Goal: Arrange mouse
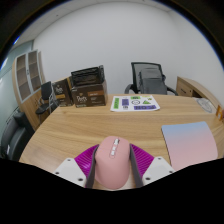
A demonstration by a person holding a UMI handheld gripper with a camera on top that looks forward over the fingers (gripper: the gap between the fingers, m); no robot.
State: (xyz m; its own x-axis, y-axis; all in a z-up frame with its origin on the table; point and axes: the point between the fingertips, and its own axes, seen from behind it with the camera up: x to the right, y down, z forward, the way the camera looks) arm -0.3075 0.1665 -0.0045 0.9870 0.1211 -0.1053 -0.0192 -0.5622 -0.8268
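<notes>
A pink computer mouse [111, 163] with a pale scroll strip sits between my two fingers, raised above the wooden table [100, 125]. My gripper [112, 166] is shut on the mouse, with the magenta pads [88, 162] pressing on both its sides. A mouse mat [186, 138] with pink, lilac and blue bands lies flat on the table ahead and to the right of my fingers.
A white sheet with coloured pictures [134, 103] lies at the far side of the table. A black office chair [149, 78] stands behind it. Dark boxes [87, 87] stand at the far left, and a shelf unit [28, 75] stands beside them. A white wall is behind.
</notes>
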